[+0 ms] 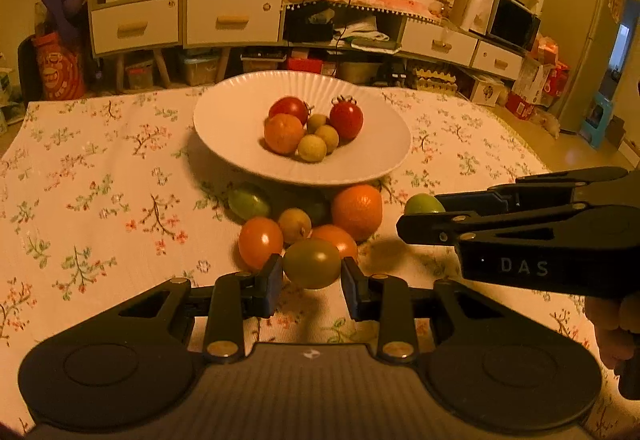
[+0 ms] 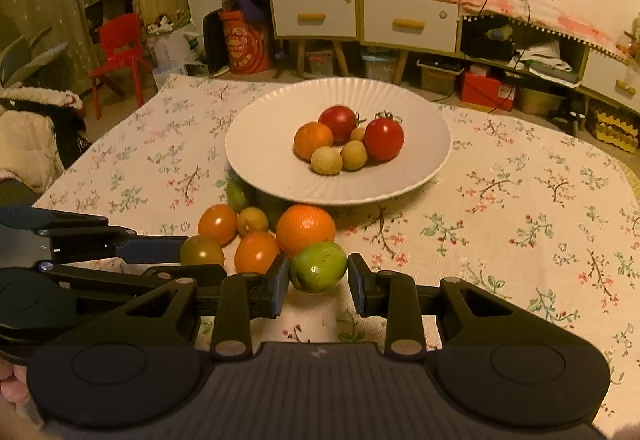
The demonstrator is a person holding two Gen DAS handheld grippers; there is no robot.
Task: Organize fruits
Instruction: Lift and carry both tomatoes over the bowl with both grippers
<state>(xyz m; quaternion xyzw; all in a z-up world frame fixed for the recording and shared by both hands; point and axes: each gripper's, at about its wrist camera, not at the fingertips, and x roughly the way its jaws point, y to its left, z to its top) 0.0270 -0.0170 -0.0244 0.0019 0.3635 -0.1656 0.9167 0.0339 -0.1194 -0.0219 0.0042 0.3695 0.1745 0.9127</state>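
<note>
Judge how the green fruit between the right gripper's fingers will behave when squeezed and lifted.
The green fruit looks round and glossy, so it may roll or slip sideways before the right gripper closes. It sits against the big orange, which might get nudged. It is small, probably light.

Both fisheye views sit low over the near edge of the floral-printed tablecloth (image 1: 100, 168) (image 2: 520, 200), each looking forward along its own black fingers toward the far edge and the wall of cream drawer cabinets (image 1: 232, 20) (image 2: 408, 22). The left wrist view stands left, the right wrist view right, each catching the other tool at its side. Both share the white ribbed plate (image 1: 224, 128) (image 2: 256, 156) at centre and the close loose fruit before it.
</note>
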